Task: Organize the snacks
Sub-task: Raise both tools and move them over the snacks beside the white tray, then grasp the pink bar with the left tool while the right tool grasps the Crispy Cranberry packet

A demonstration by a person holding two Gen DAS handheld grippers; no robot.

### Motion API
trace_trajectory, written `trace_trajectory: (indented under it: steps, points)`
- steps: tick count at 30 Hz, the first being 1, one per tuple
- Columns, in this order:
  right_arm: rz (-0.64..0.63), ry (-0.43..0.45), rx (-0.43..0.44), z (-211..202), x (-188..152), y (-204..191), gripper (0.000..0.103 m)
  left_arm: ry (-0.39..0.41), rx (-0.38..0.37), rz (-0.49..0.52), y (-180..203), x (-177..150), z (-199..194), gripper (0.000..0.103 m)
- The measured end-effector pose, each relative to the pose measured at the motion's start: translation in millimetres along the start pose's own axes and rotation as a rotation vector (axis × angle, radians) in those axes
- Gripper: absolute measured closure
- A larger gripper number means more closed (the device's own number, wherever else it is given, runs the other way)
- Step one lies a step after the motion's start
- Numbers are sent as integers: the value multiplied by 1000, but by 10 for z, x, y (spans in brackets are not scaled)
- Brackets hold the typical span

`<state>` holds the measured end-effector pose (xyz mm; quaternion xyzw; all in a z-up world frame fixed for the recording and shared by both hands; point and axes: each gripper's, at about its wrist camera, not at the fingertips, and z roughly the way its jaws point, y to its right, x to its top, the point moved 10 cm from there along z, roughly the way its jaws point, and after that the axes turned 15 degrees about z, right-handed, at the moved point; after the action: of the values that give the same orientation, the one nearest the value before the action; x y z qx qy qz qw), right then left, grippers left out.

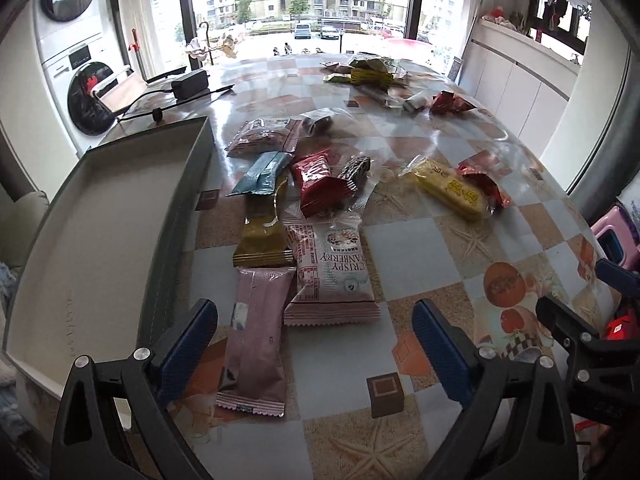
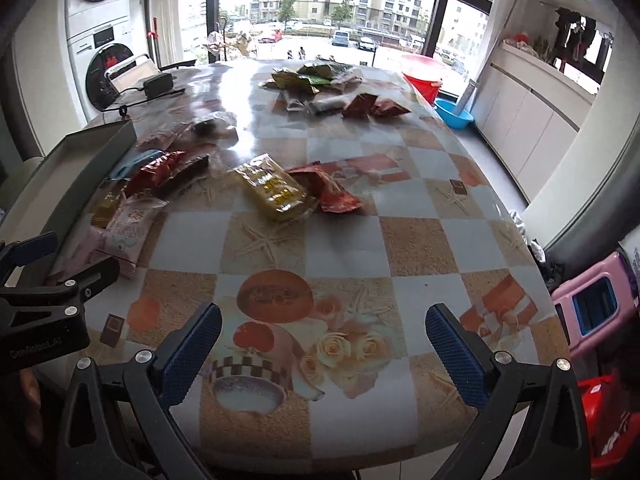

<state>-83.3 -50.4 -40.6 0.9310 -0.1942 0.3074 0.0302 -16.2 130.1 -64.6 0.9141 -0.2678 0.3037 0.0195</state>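
My left gripper [image 1: 314, 316] hangs open over the near end of a heap of snack packets. A long pink packet [image 1: 256, 340] lies between its blue fingers, close to the left one, with neither pad pressing on it. Beyond it lie a pink-and-white cranberry packet [image 1: 332, 272], an olive packet [image 1: 264, 240], a teal one [image 1: 264, 172] and a red one [image 1: 320, 184]. A yellow packet [image 1: 448, 192] [image 2: 276, 188] lies further right. A shallow grey tray [image 1: 100, 220] [image 2: 88, 152] stands left of the heap, with nothing in it. My right gripper [image 2: 324, 320] is open over bare tablecloth.
A second pile of packets [image 1: 368, 68] [image 2: 312, 76] lies at the table's far end. A black power adapter [image 1: 190, 82] with its cable sits at the far left. Off the table's right edge stand a pink stool [image 2: 592, 304], a red bucket [image 2: 424, 76] and a blue basin [image 2: 454, 114].
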Motion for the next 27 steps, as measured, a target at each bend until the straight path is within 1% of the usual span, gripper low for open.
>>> trace_trajectory:
  steps: [1,2,3,4,5,6,8,9,10,11,12,14,15,16,17,19,22,24,25,26,27]
  points:
    - [11,-11,2,18,-7,14,0,-10,-16,1,-5,-10,52,22]
    - [25,-22,10,28,-15,30,0,-42,-45,3,-1,-54,122,40]
    - [35,-27,16,35,-16,34,0,-40,-30,21,-15,-55,120,41]
    - [43,-27,20,36,-12,33,0,-31,-15,43,-36,-55,114,52]
    - [48,-21,21,36,0,21,0,-29,-8,57,-59,-66,108,58]
    - [48,-12,32,35,21,-16,0,-25,-5,57,-79,-76,95,62]
    - [32,-6,62,45,59,-137,0,-18,-7,32,-141,-103,78,77]
    - [15,-5,78,54,79,-227,0,-12,-17,7,-183,-124,60,80]
    - [-5,-4,97,66,102,-336,0,-8,-27,-13,-223,-144,43,89]
    - [-24,-4,122,81,125,-462,0,-5,-33,-28,-252,-169,26,96]
    - [-38,-10,151,109,144,-604,1,-3,-37,-37,-281,-199,13,98]
    - [-56,-38,202,183,154,-840,18,3,-17,-28,-317,-244,-7,99]
    - [-67,-69,223,244,135,-962,33,9,-14,-20,-312,-249,-16,99]
    - [-79,-108,234,326,107,-1082,42,16,-15,-14,-306,-255,-23,99]
    - [-83,-149,245,415,73,-1212,44,24,-15,-13,-306,-263,-30,99]
    - [-72,-183,269,496,38,-1360,44,29,-14,-16,-317,-265,-36,99]
    - [-52,-200,322,474,41,-1527,44,23,-32,-12,-321,-259,-40,97]
    - [-44,-197,343,426,50,-1556,44,23,-54,-9,-297,-249,-43,91]
    - [-37,-201,344,417,45,-1548,44,25,-65,-13,-287,-250,-42,81]
    - [-18,-208,341,431,47,-1521,44,28,-73,-18,-271,-251,-36,66]
    - [-6,-215,340,444,46,-1514,43,30,-77,-19,-249,-248,-32,57]
